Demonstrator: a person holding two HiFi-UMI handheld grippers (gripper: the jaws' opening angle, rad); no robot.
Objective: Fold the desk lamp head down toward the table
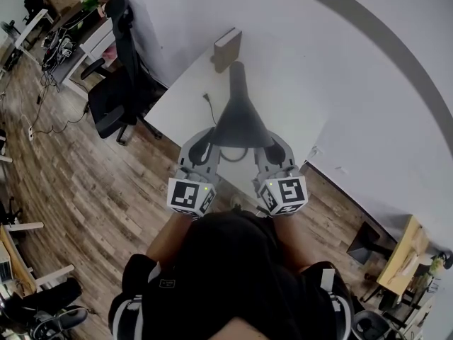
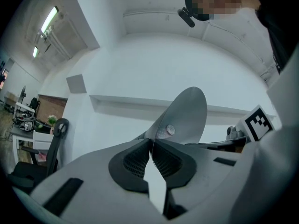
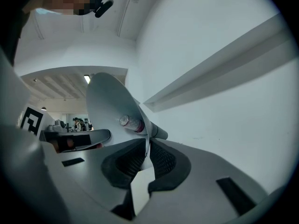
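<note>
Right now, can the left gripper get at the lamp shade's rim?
Yes, it looks so: the left gripper has the lamp shade pinched by its thin rim between its pads, with nothing in the way. The right gripper grips the opposite side.

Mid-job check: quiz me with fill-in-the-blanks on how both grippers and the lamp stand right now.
1. The left gripper is shut on the lamp shade's thin ____.
2. The right gripper pinches the same shade; its jaws are ____.
3. The table under the lamp shade is ____.
4. The office chair beside the table is ____.

Missing words: rim; shut; white; black.
</note>
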